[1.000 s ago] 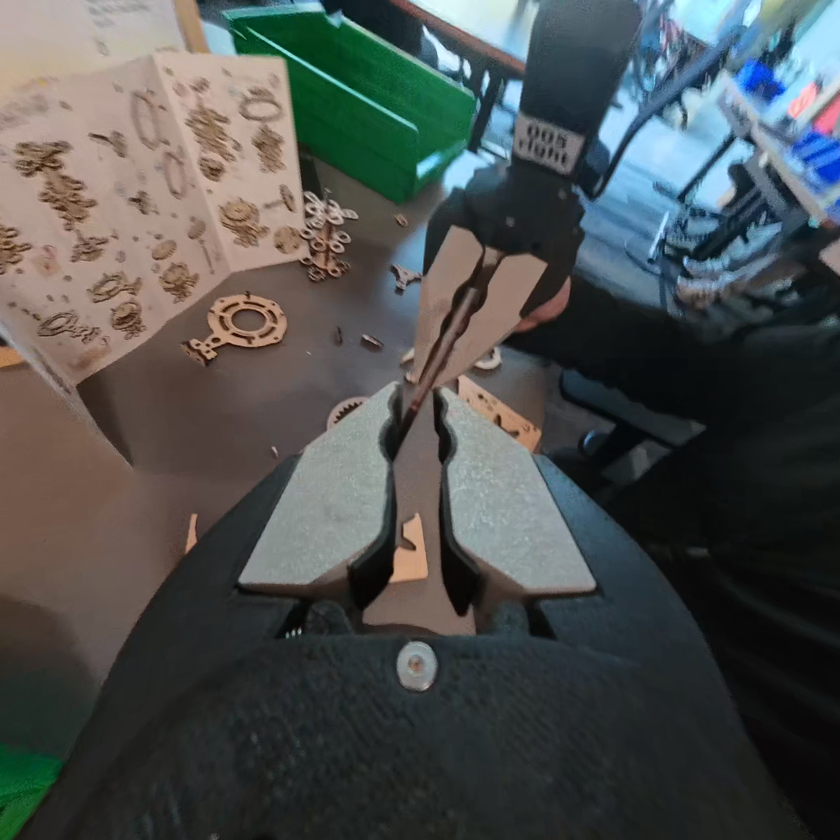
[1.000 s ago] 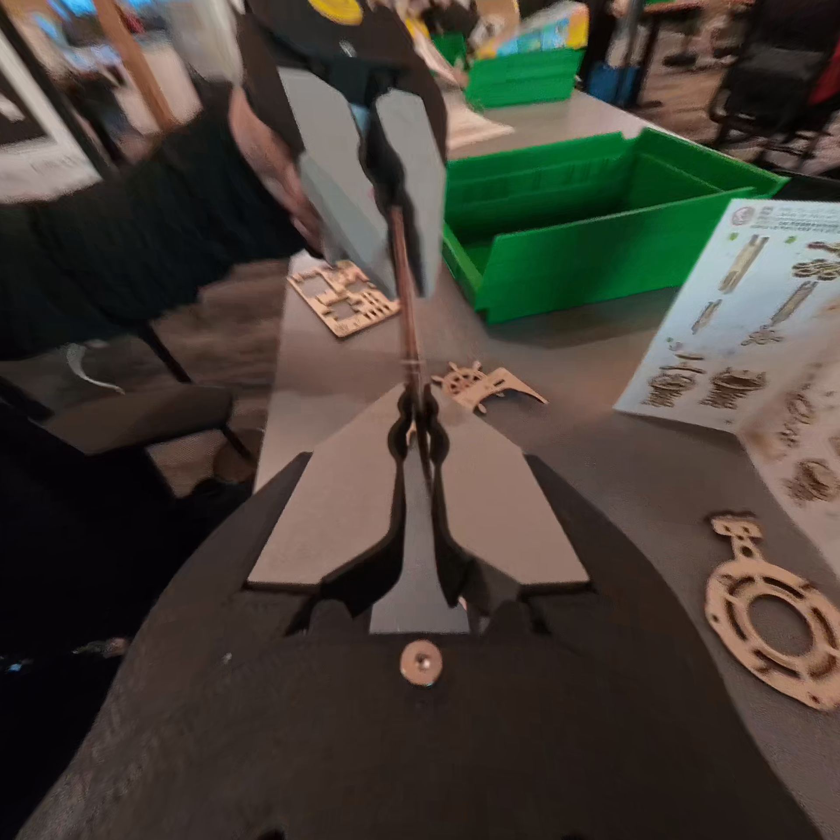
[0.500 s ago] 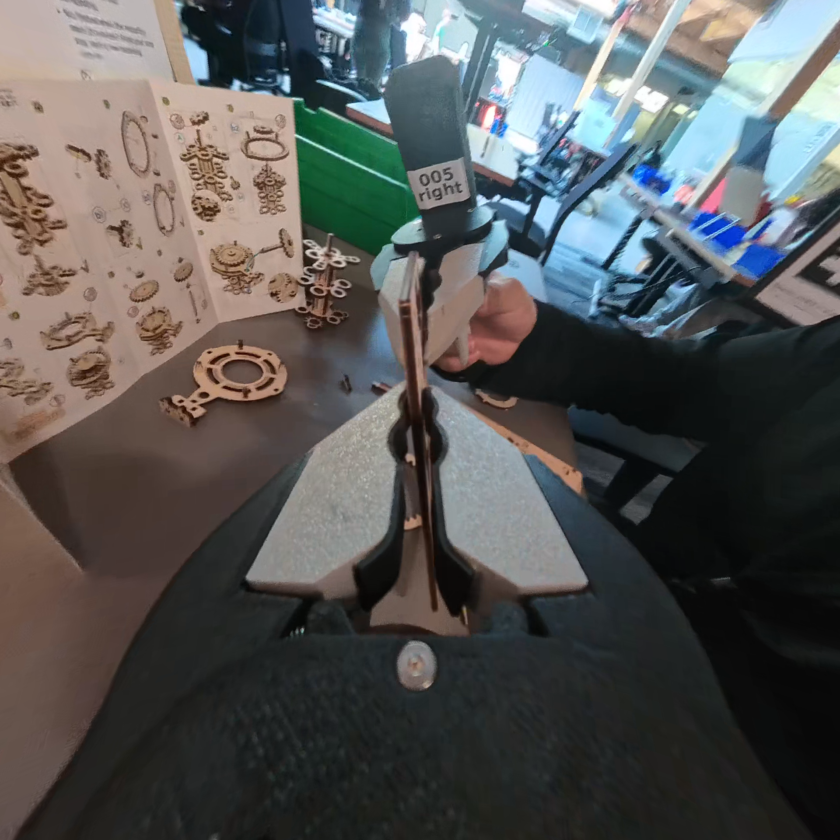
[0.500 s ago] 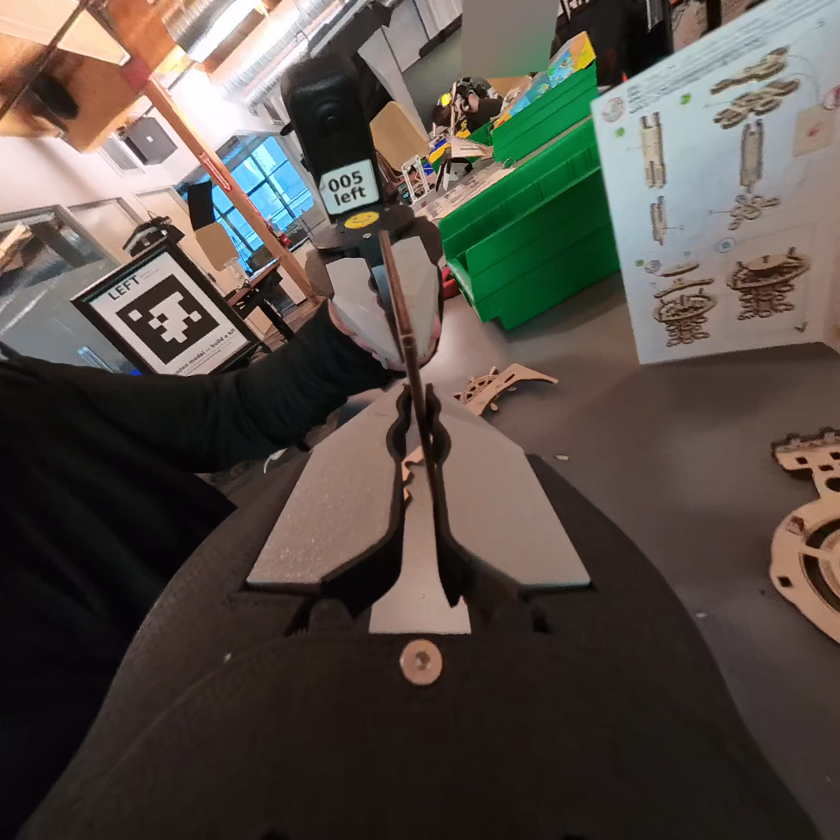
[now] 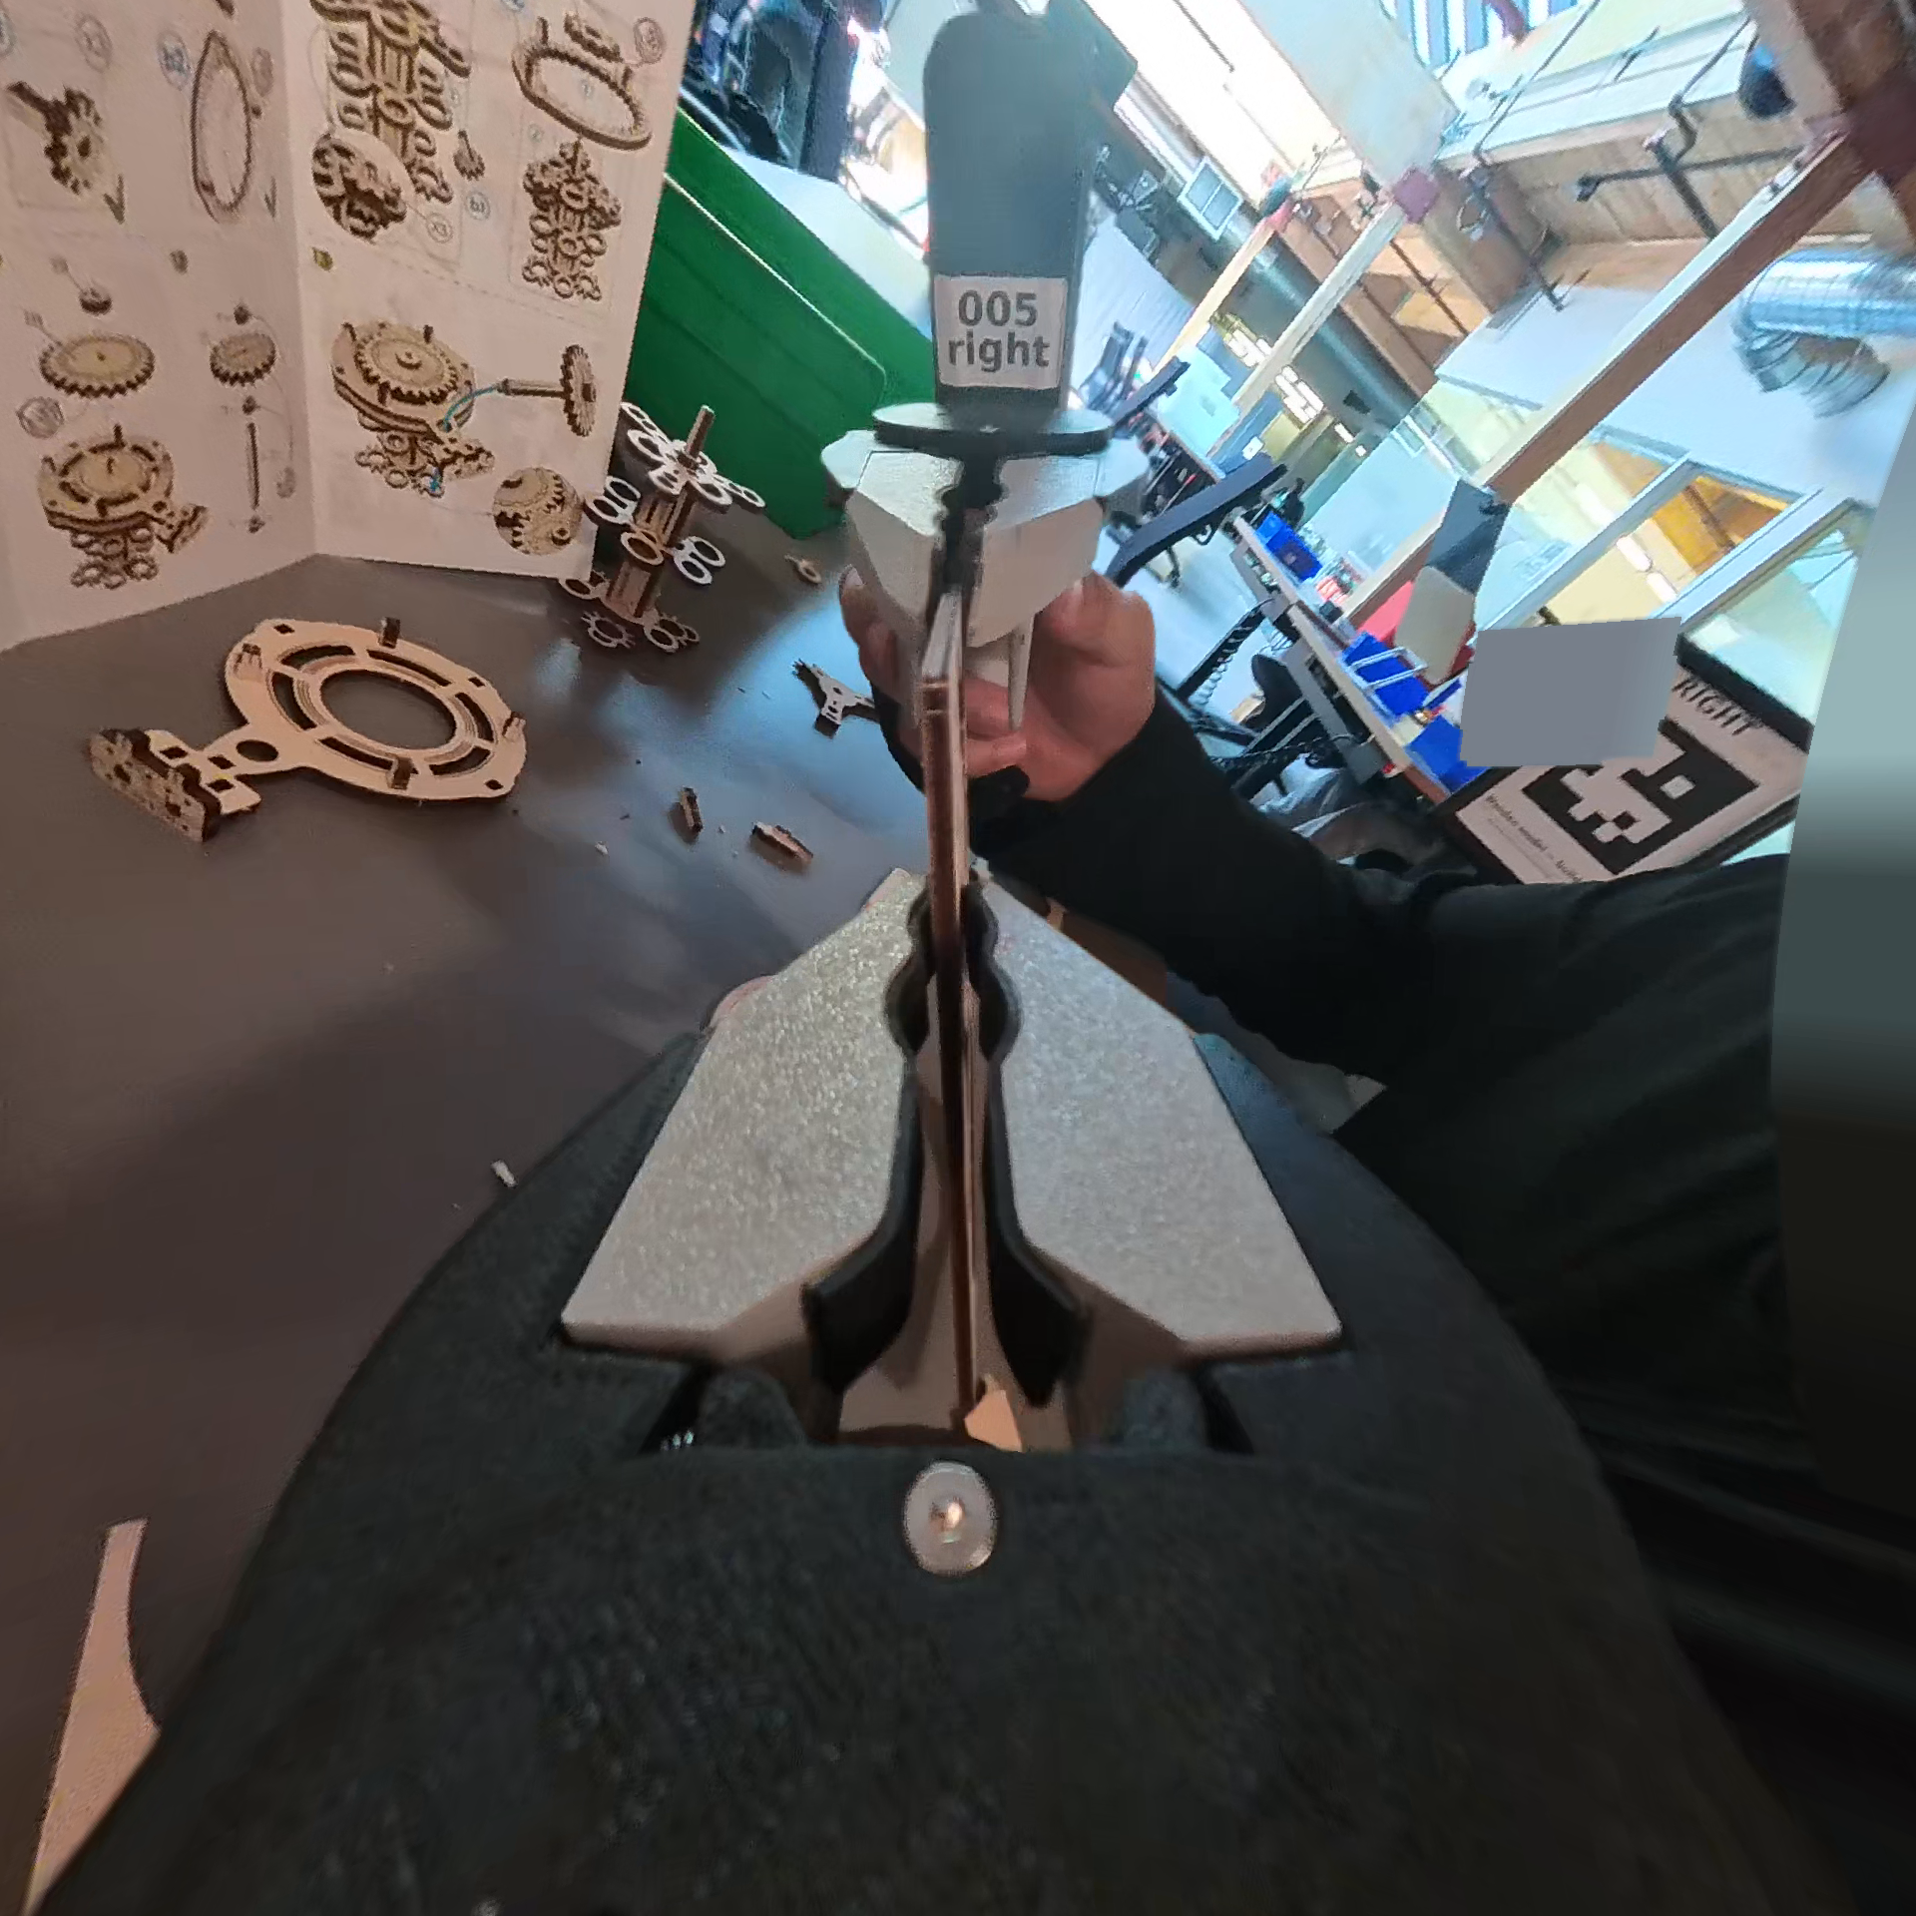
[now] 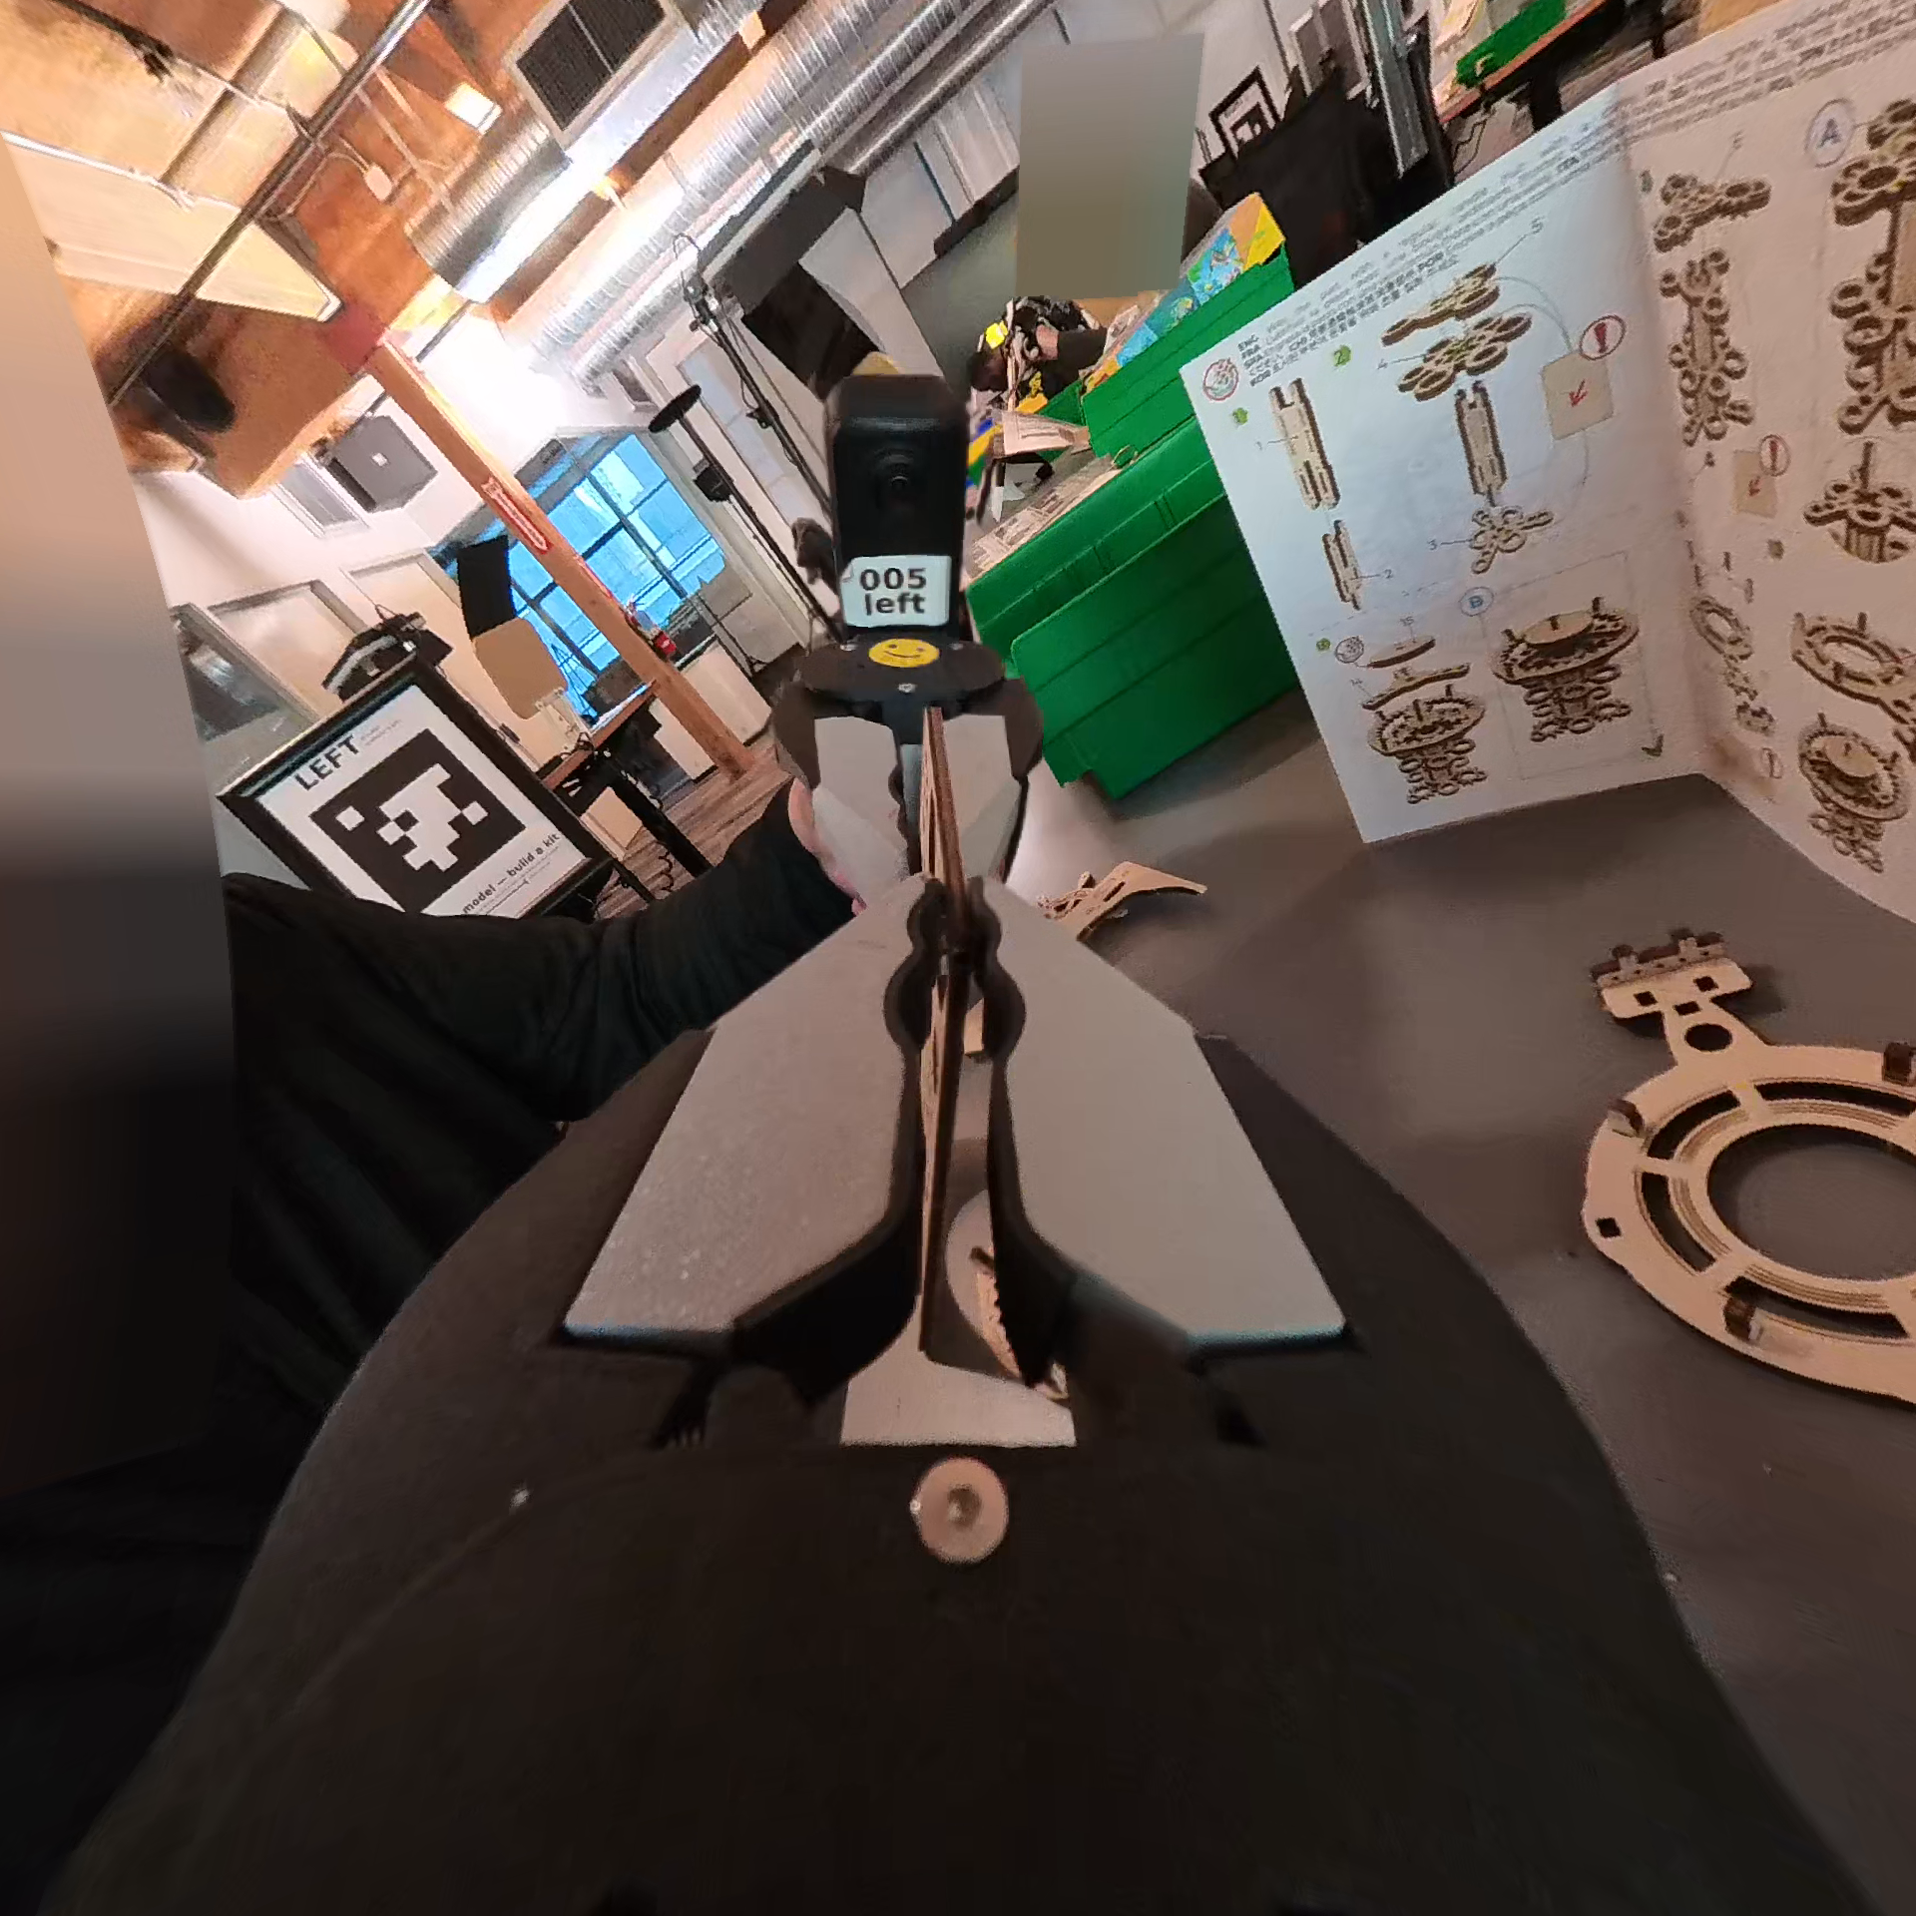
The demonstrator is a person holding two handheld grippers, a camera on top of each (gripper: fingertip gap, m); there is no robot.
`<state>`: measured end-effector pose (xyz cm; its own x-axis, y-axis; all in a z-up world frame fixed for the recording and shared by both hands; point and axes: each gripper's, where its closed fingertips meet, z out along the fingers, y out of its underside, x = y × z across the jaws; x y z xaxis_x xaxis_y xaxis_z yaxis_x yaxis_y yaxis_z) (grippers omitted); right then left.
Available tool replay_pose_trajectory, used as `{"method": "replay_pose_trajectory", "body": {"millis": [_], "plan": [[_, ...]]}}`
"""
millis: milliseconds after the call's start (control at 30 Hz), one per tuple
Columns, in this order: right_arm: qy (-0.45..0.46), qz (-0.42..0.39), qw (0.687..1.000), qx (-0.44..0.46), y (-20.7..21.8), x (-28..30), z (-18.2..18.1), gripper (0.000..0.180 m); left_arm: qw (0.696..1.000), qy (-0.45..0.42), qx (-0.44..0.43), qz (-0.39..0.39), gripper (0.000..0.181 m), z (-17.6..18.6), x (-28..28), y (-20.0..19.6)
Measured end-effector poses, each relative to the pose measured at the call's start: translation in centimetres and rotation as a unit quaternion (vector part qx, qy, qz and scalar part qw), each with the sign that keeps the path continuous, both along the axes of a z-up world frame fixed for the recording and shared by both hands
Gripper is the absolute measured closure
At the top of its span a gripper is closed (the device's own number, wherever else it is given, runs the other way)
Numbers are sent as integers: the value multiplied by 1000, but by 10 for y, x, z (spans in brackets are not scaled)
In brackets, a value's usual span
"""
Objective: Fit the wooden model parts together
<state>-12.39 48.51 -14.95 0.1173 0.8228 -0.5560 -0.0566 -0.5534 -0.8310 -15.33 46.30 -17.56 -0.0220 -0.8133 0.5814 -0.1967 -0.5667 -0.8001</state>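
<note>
A thin wooden sheet [image 5: 941, 767] is seen edge-on, held upright between both grippers above the grey table [image 5: 311, 1037]. My left gripper [image 5: 949, 918] is shut on its near end. The right gripper [image 5: 959, 591] faces it and is shut on the far end. In the right wrist view my right gripper [image 6: 949, 918] is shut on the same sheet [image 6: 941, 819], and the left gripper [image 6: 918, 798] grips its other end. A wooden gear [image 6: 985, 1296] shows on the table below my right fingers.
A ring-shaped wooden base part [image 5: 353, 715] lies on the table; it also shows in the right wrist view [image 6: 1763, 1182]. A small wooden tower assembly [image 5: 653, 529] stands by the folded instruction sheet [image 5: 311, 259]. Green bins [image 5: 767, 311] stand behind. Small wooden bits [image 5: 778, 840] lie scattered. One gripper's finger ends stand about 5 centimeters off the other's. The small wooden tower assembly [image 5: 653, 529] is about 20 centimeters from both grippers' fingertips.
Both grippers have tilted up from facing down at the table to nearly level and risen, with the sheet held between them. The left gripper's jaws closed fully onto the sheet.
</note>
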Motion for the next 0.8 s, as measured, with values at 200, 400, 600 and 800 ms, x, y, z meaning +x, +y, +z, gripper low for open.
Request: {"method": "replay_pose_trajectory", "body": {"millis": [200,400,600,800], "plan": [[-10,-24,1000,10,3,3,0,180,1000,15,4,3,173,-6,-4,3],[52,-57,997,5,9,18,17,180,1000,1,-3,-17,166,-2,-1,-4],[84,-76,993,25,9,29,31,180,999,12,48,-16,181,-4,-5,-3],[70,2,997,16,-9,22,23,180,995,-70,62,24,181,47,-32,18]]}}
